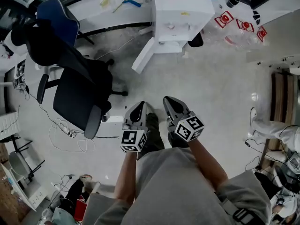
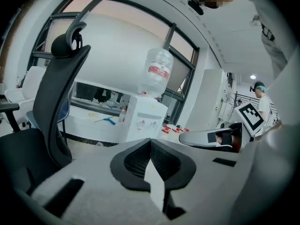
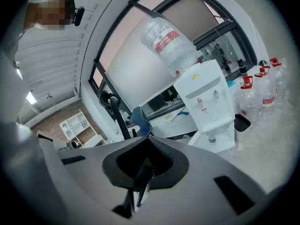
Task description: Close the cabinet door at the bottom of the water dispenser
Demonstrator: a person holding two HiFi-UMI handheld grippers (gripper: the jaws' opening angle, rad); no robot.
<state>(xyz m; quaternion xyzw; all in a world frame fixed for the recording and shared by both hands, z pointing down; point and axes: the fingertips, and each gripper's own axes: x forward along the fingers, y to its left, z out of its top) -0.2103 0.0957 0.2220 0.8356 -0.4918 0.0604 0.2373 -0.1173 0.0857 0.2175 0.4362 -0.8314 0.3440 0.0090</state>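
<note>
Both my tongs, left gripper [image 1: 139, 107] and right gripper [image 1: 168, 101], are pressed together, empty. Ahead, the water dispenser [image 1: 180, 13] carries an upturned bottle [image 2: 158, 71]; its cabinet door [image 1: 143, 55] stands open.

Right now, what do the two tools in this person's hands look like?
The left hand-held gripper and right hand-held gripper are pale grey wedge-shaped shells with black ribbed pads and a cube of black-and-white square markers at the back. The person wears a grey short-sleeved top.

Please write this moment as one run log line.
left gripper: jaws shut, empty | right gripper: jaws shut, empty | cabinet door: open, untouched | water dispenser: ahead
</note>
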